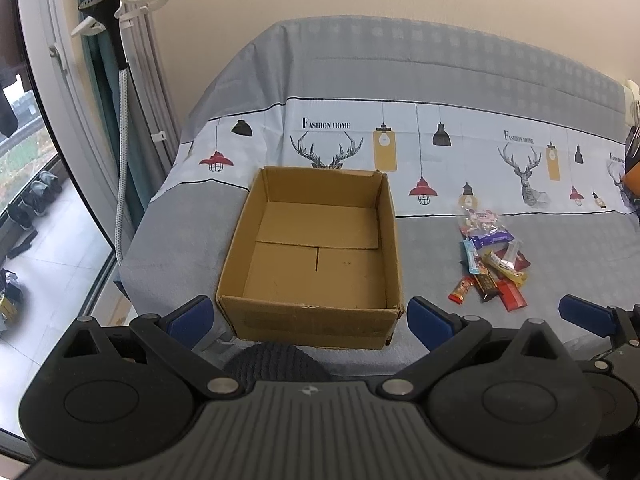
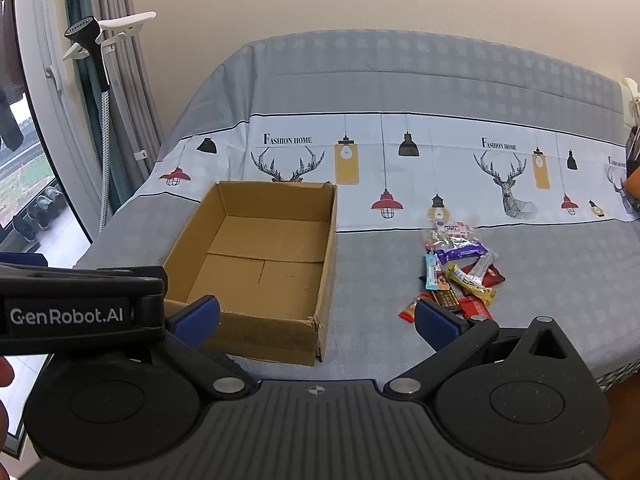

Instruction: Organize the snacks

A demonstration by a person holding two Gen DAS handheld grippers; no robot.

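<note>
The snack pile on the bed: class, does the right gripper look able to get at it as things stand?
Probably yes. The right gripper is open and holds nothing, and the snack pile lies uncovered on the bedspread just ahead of its right finger. The cardboard box stands apart to the left, so nothing visibly blocks the way.

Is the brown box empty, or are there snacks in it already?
Empty. Both views show the cardboard box open on top with only its bare bottom flaps inside; the snacks lie piled on the bedspread beside it.
</note>
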